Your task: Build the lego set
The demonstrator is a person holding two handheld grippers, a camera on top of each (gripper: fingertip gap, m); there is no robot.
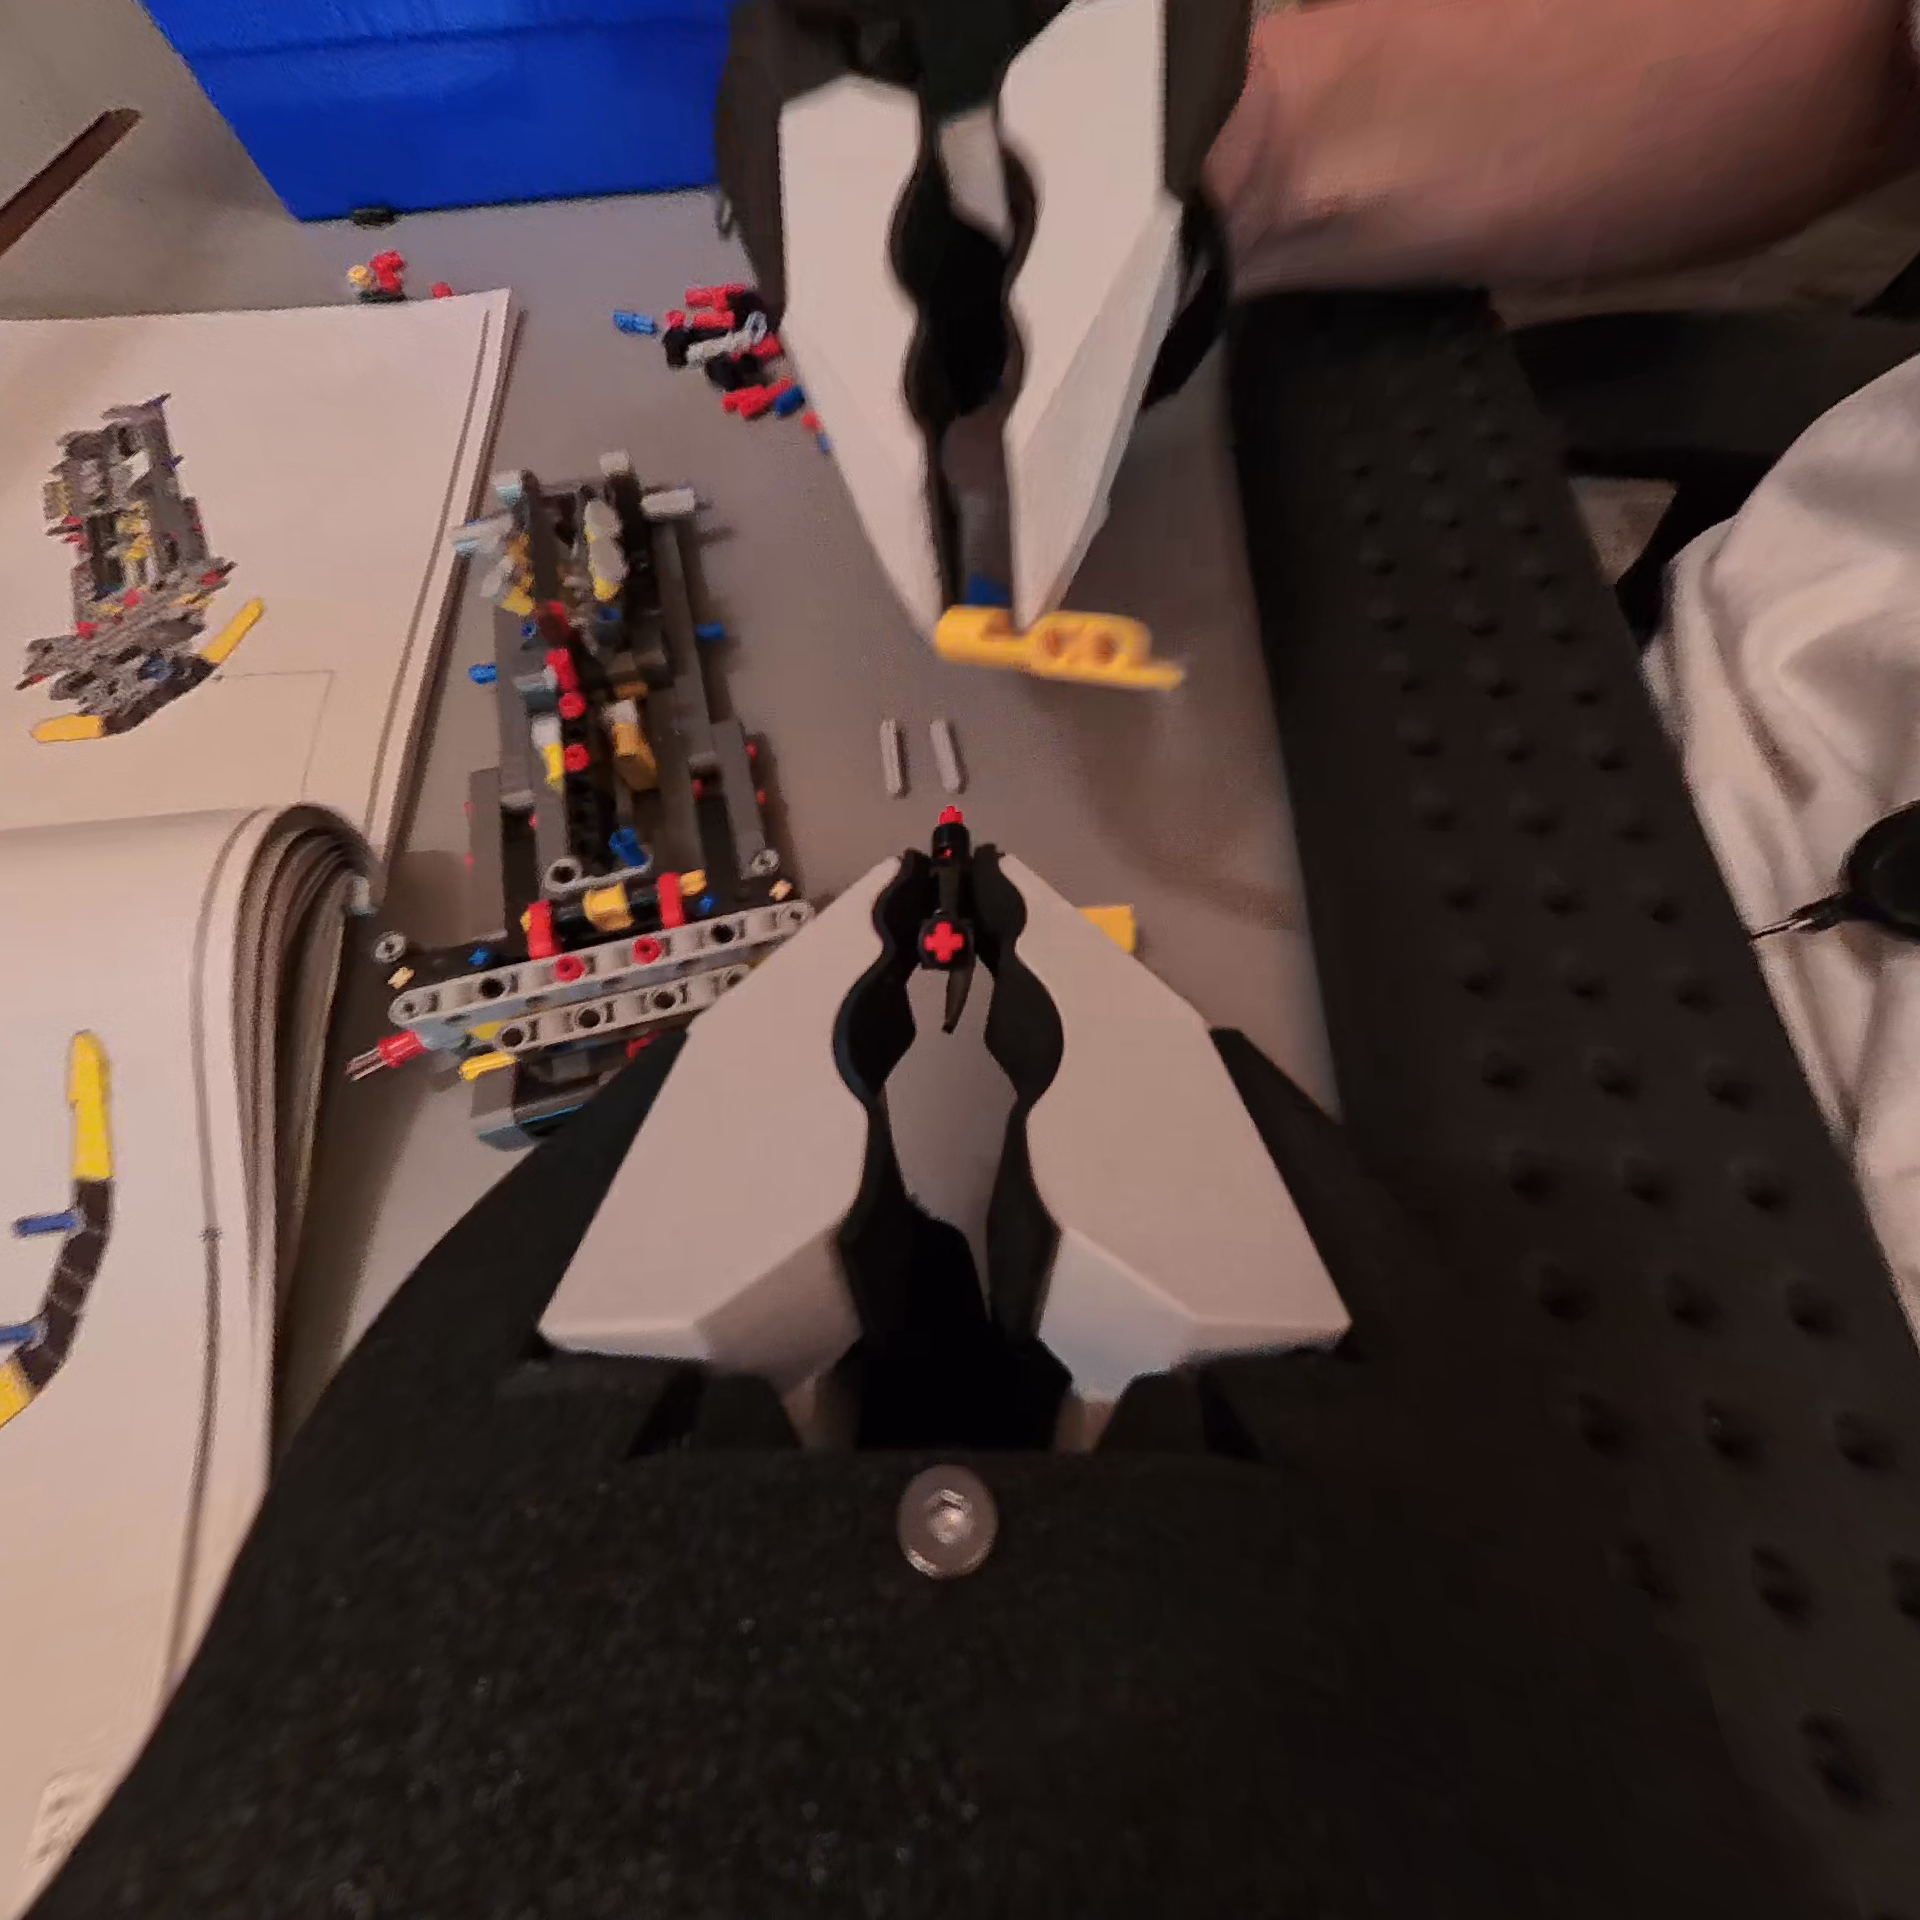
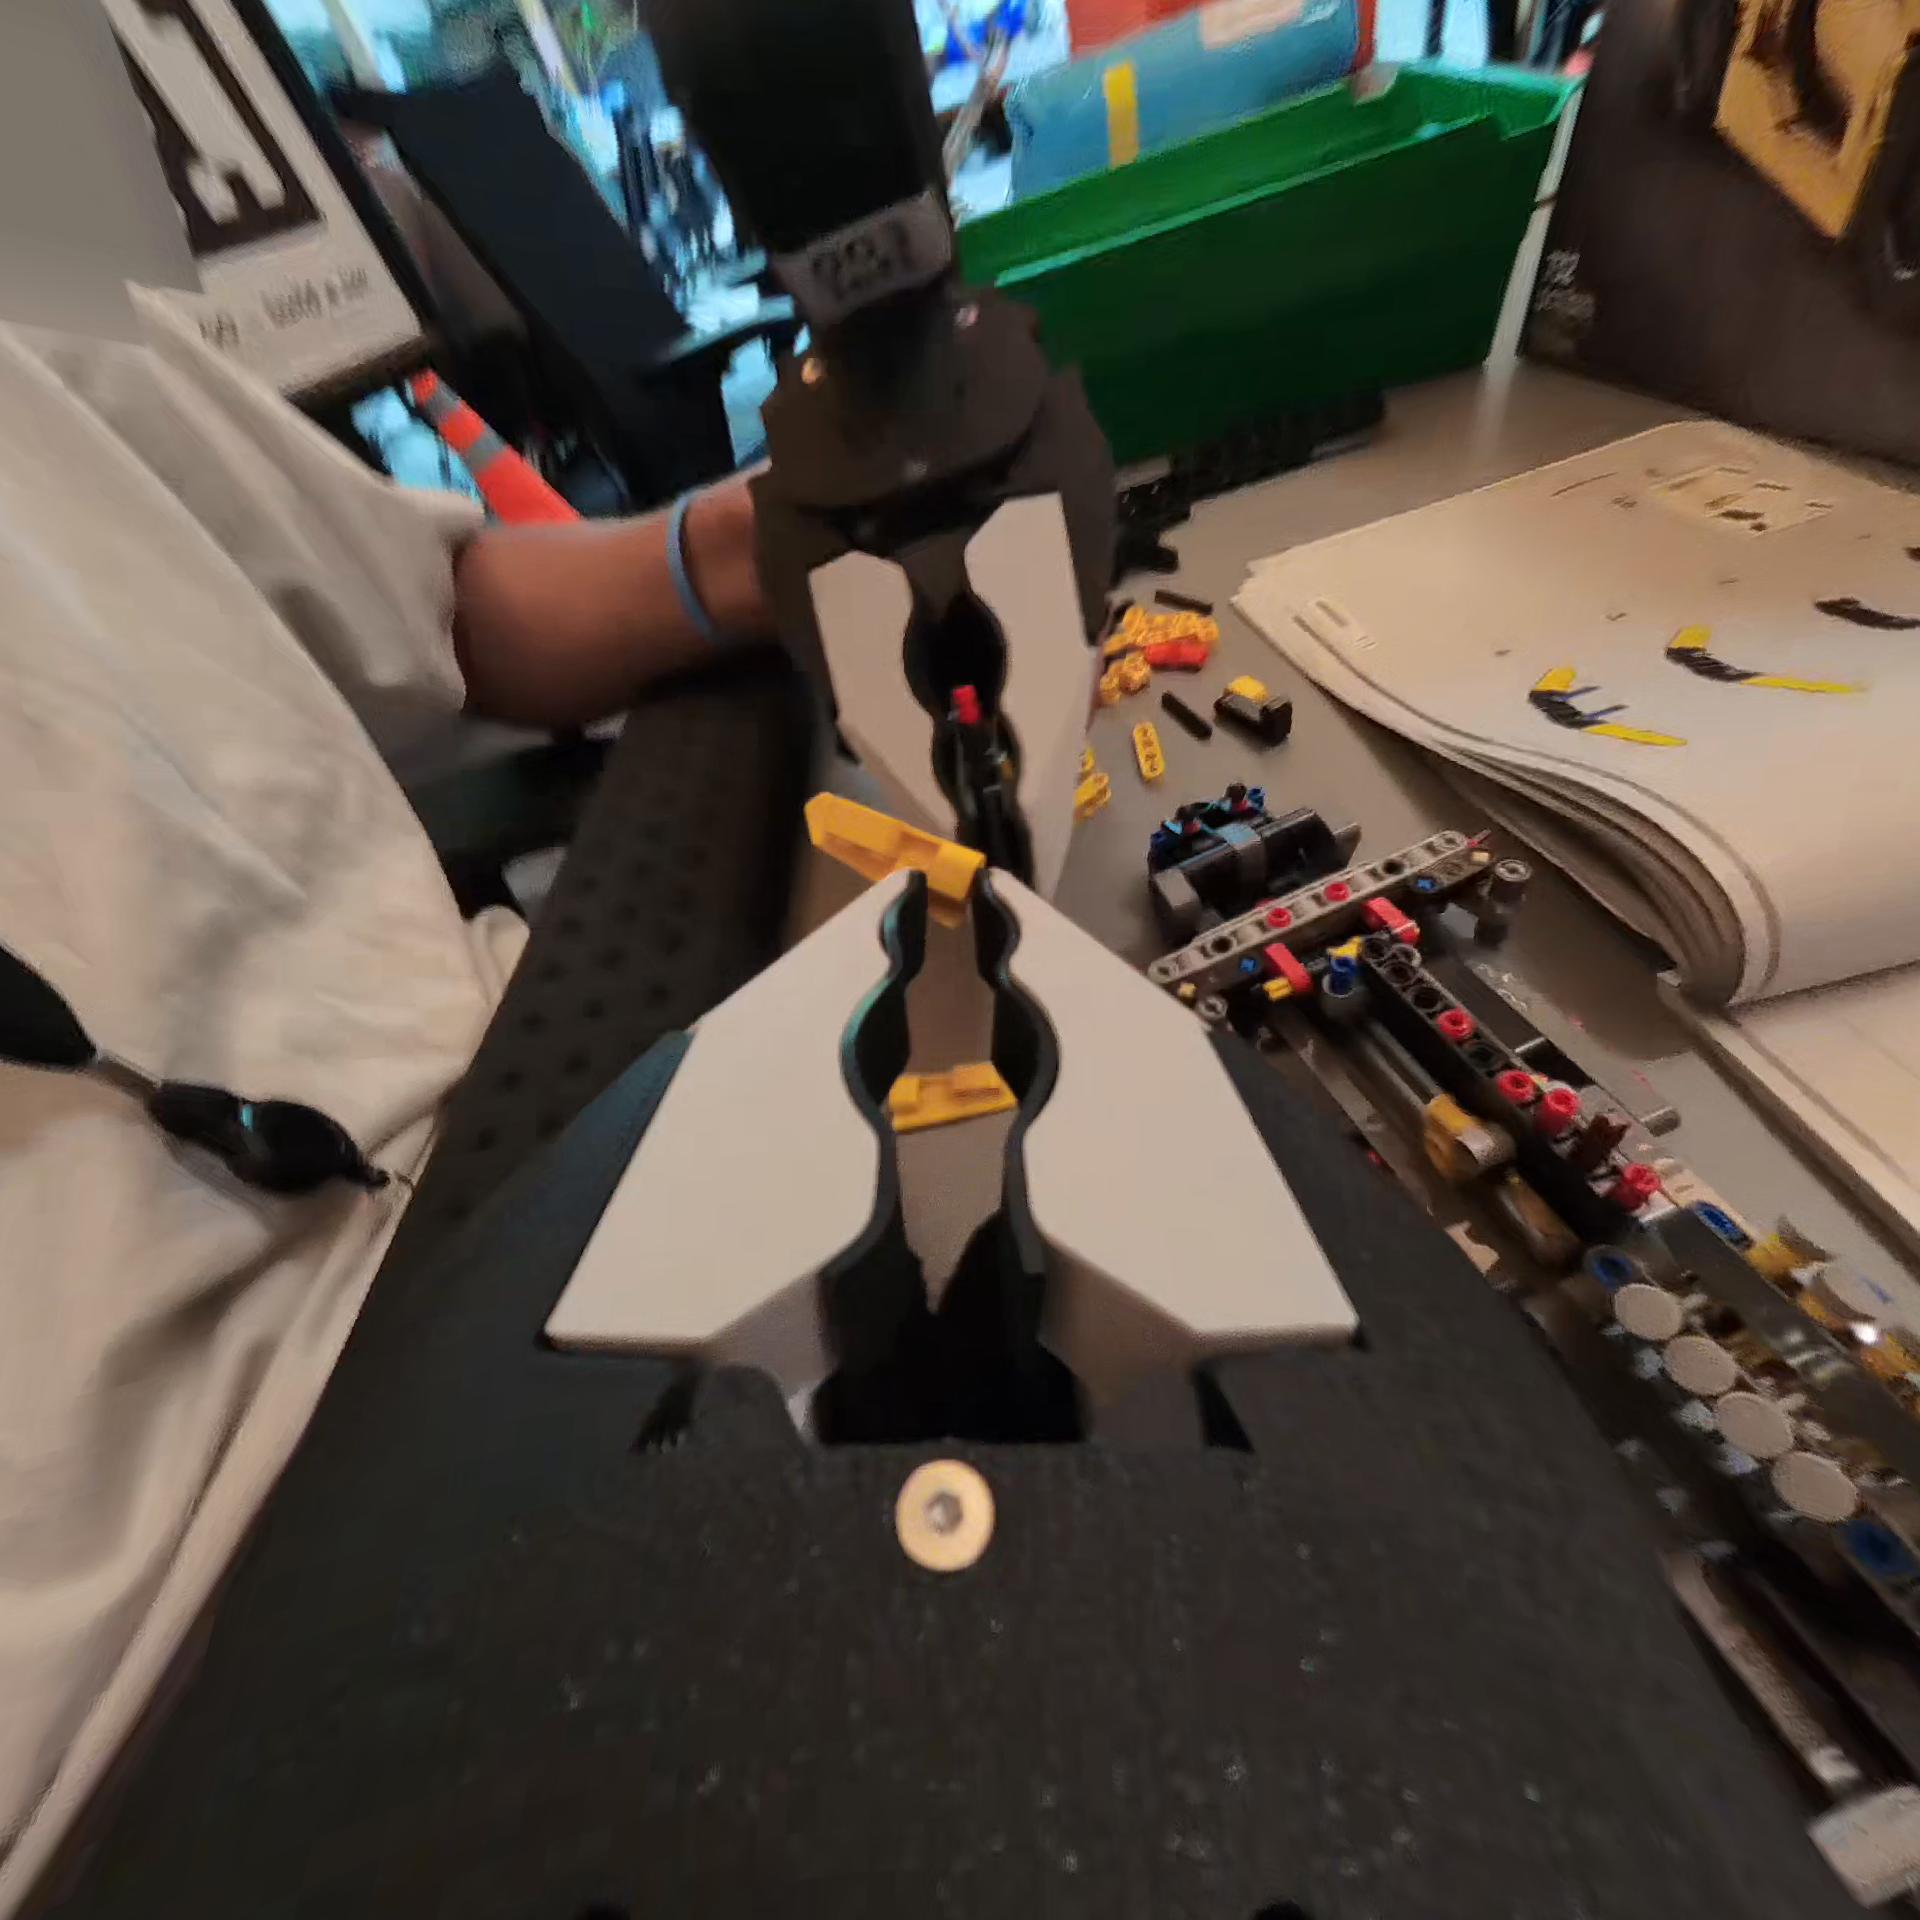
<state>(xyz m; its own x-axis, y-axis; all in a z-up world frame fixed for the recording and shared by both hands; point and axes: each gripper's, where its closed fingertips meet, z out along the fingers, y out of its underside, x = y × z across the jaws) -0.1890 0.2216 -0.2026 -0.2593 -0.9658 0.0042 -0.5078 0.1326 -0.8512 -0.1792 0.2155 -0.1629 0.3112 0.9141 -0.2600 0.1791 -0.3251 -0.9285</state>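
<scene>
My left gripper (image 1: 945,868) is shut on a thin black piece with red pins (image 1: 943,914), held above the grey table. My right gripper (image 1: 982,603) comes in from the top of the left wrist view, shut on a yellow beam (image 1: 1055,646) just beyond the left fingertips. In the right wrist view my right gripper (image 2: 948,888) holds the yellow beam (image 2: 883,844), which sticks out to the left. The left gripper (image 2: 1003,847) faces it closely with the black piece (image 2: 977,758). The half-built chassis (image 1: 613,769) lies to the left; it also shows in the right wrist view (image 2: 1392,966).
An open instruction booklet (image 1: 208,582) lies beside the chassis. Two short grey axles (image 1: 920,753) lie on the table between the grippers. Loose small parts (image 1: 727,338) and a blue bin (image 1: 468,94) sit farther off. A green bin (image 2: 1247,270) and yellow parts (image 2: 1153,644) lie beyond. The tips of one gripper are about 4 cm away from the tips of the other.
</scene>
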